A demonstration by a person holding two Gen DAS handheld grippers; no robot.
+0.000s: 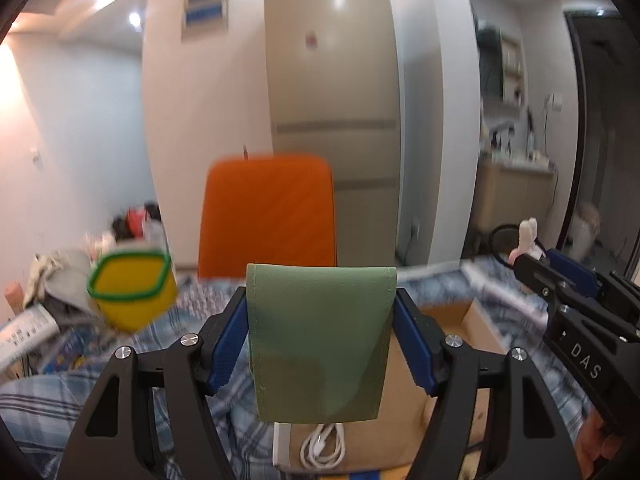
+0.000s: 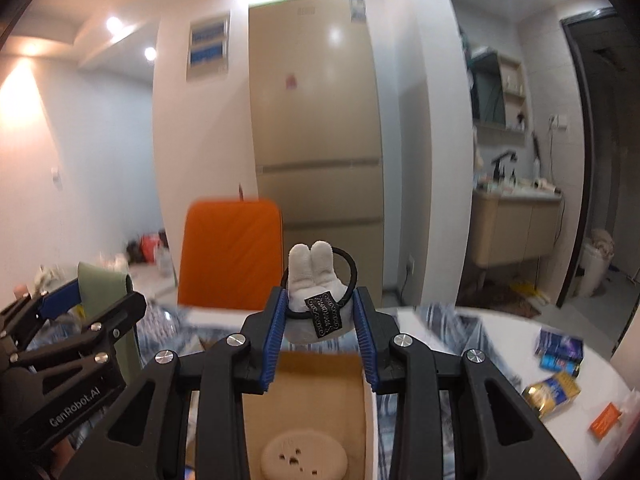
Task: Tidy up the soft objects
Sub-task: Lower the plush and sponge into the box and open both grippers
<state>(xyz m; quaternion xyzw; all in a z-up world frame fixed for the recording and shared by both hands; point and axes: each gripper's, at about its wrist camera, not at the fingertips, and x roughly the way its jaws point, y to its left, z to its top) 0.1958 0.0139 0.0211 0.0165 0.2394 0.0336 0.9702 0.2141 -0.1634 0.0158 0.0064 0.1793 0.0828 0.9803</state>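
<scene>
Both grippers loaded above an open cardboard box

Left gripper [image 1: 320, 340], frame centre, clamps a folded green cloth [image 1: 320, 344]; right gripper [image 2: 320, 332] pinches a white plush toy [image 2: 314, 280] with a black hair tie [image 2: 352, 268]; cardboard box [image 1: 452, 316] below holds a white cable [image 1: 322, 446] and what may be a round socket [image 2: 302, 456]; yellow bin [image 1: 134, 290] at left; plaid cloth surface [image 1: 52, 404]; orange chair back [image 1: 268, 216], fridge [image 1: 332, 80] behind.

A lived-in home, small apartment room, tall beige fridge [image 2: 316, 120] against the wall, bathroom vanity with sink [image 2: 516, 220] in an alcove, orange chair back [image 2: 228, 252], plaid bedding [image 1: 44, 404], clutter on the floor
</scene>
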